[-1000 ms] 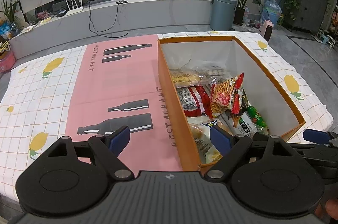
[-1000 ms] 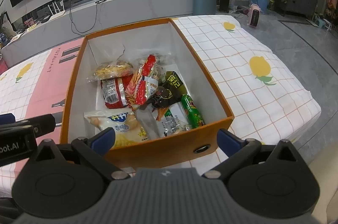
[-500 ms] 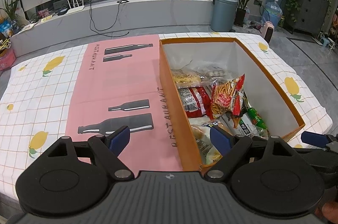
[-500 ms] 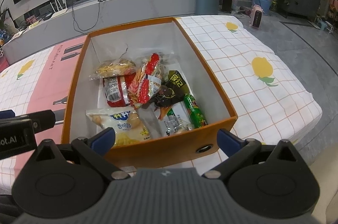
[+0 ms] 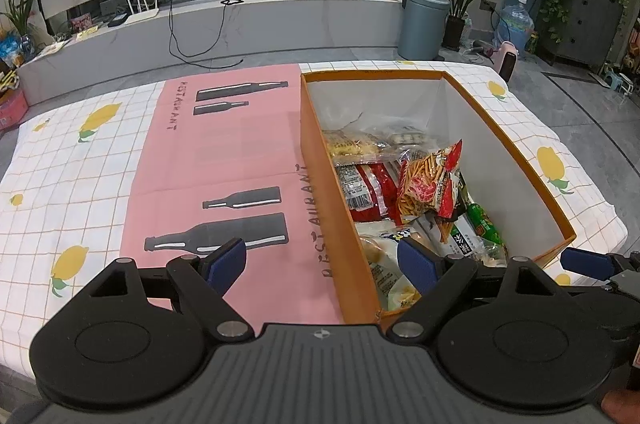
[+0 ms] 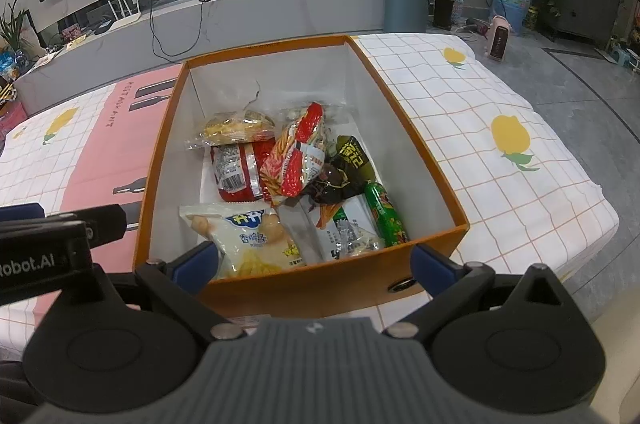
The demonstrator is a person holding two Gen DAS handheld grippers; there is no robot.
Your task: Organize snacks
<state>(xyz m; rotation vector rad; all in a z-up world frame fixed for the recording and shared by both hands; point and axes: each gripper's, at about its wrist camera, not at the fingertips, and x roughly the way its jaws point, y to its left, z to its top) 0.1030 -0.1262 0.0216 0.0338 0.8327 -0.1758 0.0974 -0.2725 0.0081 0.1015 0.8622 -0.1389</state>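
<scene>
Hovering wide and empty, the right gripper (image 6: pixel 314 260) is best taking the twelve-o'clock red-and-clear stick-snack bag (image 6: pixel 298 156) from the orange cardboard box (image 6: pixel 420 160) by its upright top edge; the left gripper (image 5: pixel 322 264) is idling open too.

The left wrist view looks forward and down from the table's near edge, the orange box (image 5: pixel 404 74) in the right half of frame. The right wrist view sits closer, centred over that box (image 6: pixel 308 288). Both share the box and the television wall along the top.
</scene>
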